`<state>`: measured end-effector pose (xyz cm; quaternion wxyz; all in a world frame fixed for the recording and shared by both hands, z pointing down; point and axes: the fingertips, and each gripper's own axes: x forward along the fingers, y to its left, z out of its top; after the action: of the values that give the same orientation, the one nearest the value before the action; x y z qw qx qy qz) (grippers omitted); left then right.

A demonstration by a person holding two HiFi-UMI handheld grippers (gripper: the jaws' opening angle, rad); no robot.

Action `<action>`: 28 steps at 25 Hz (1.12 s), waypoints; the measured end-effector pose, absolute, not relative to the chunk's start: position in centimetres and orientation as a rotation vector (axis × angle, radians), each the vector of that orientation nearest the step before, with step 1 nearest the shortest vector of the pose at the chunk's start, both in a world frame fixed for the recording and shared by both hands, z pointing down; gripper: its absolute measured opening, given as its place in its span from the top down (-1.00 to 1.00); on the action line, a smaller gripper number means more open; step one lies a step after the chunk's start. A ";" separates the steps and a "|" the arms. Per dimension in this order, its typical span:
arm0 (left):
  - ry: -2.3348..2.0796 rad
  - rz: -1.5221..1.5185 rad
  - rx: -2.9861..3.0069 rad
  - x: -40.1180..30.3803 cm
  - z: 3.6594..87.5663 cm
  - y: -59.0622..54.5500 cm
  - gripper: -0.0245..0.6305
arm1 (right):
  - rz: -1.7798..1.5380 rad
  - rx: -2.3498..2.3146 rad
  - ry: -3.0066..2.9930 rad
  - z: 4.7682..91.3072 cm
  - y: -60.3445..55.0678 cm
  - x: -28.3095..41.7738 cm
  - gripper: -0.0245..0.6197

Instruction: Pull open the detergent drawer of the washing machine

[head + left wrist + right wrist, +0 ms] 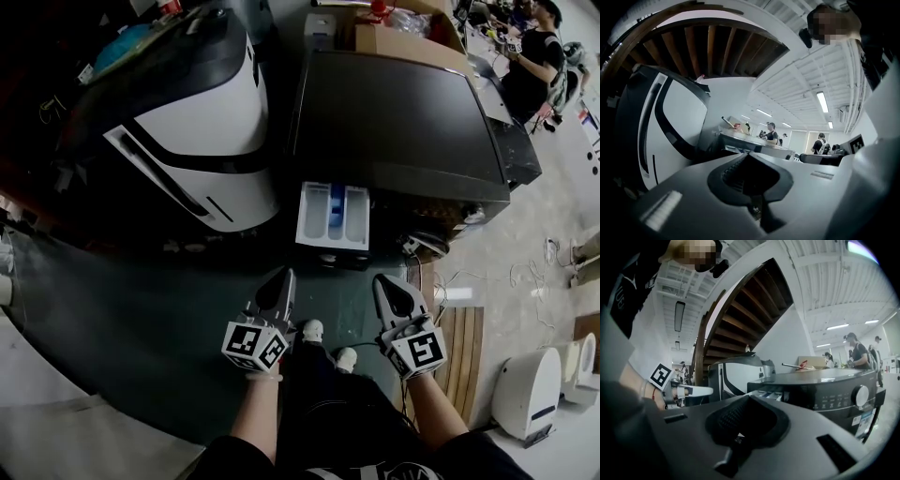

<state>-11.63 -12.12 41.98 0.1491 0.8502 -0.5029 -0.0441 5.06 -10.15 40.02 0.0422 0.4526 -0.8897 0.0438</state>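
Hold left tongs [281, 281] and right tongs [386, 286], both pinched shut and empty, clear of the pulled-out drawer [333, 217].

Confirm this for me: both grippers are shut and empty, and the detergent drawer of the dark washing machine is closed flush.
Wrong on the drawer. The head view shows the detergent drawer pulled out of the dark washing machine, its compartments exposed. The rest holds: the left gripper and the right gripper are both shut and empty.
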 end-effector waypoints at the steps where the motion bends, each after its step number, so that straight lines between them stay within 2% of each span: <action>1: -1.457 -0.117 2.450 -11.8 41.5 -12.0 0.90 | 0.126 1.386 -2.725 39.6 -10.1 5.1 0.89; 28: -1.674 -0.040 2.544 -14.0 32.3 -10.1 0.90 | 0.003 1.405 -2.804 30.7 -9.1 6.0 0.89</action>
<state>-14.00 -10.05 32.31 0.0481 0.8343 -0.5490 -0.0132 5.97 -9.13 30.71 0.0026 0.4479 -0.8941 0.0008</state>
